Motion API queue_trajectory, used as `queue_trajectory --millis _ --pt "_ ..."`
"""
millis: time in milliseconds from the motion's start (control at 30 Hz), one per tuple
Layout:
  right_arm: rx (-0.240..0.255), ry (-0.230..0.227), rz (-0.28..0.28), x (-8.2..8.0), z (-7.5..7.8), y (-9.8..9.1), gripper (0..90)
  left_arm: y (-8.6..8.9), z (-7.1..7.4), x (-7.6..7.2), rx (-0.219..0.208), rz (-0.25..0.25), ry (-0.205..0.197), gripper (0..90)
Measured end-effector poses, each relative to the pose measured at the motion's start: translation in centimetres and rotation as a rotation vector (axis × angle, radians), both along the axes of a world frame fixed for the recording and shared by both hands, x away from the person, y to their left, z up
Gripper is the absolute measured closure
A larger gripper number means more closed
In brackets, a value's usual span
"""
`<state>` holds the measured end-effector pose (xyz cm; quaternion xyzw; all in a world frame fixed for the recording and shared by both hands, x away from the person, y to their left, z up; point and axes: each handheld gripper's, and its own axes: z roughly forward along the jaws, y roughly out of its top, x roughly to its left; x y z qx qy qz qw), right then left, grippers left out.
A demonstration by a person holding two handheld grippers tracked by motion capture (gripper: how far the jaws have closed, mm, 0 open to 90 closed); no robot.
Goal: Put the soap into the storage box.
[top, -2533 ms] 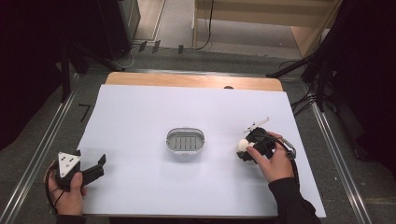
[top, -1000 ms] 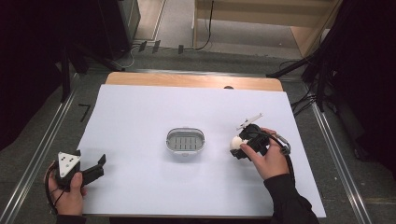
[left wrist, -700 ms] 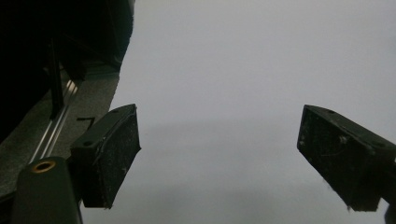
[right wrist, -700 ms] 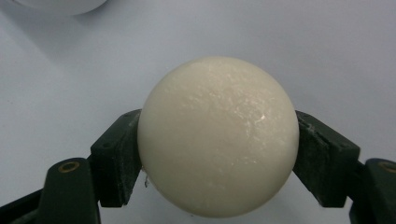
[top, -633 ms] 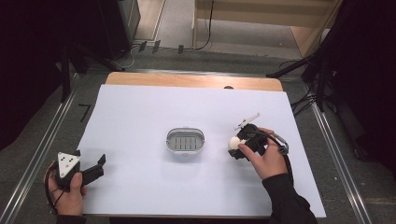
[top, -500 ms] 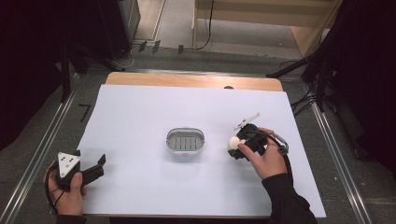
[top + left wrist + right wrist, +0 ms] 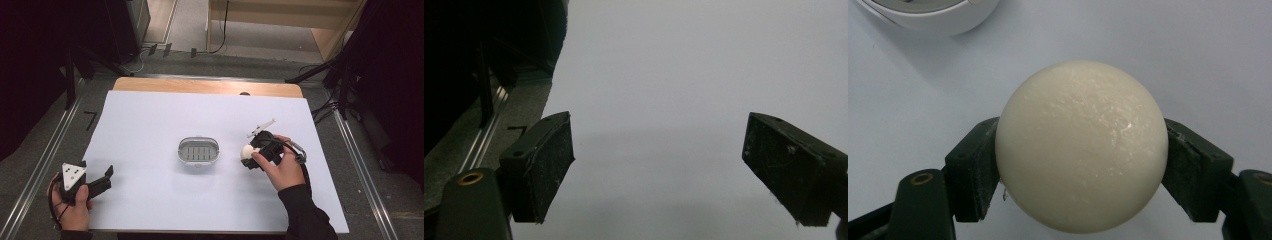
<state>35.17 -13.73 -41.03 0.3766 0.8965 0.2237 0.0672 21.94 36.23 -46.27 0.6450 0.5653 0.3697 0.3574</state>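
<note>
A cream-white ball sits between the two black pads of my right gripper, which is shut on it; from above the ball shows at the gripper's left end, just right of the soap dish. The oval white soap dish with a slotted grey insert stands in the middle of the white table sheet; its rim peeks in at the top left of the right gripper view. My left gripper rests at the sheet's near left corner, its jaws open with nothing between them.
The wooden table edge runs along the far side. Metal rails flank the table left and right, with dark floor and cables beyond. A wide stretch of bare sheet lies between the left gripper and the dish.
My right gripper with the ball has shifted a little left toward the dish over the frames. The left hand has stayed put.
</note>
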Motion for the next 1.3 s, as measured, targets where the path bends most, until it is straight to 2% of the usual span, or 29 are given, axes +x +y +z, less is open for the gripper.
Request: queue_trajectory --millis 700,1300 --pt "0.017 -0.004 0.024 0.2 1.1 1.7 25.2 0.0 0.0 0.0 0.000 0.000 -0.001 13.8" --pt "0.015 -0.011 0.063 0.3 2.4 4.1 25.2 0.1 0.0 0.0 -0.005 -0.002 -0.001 13.8"
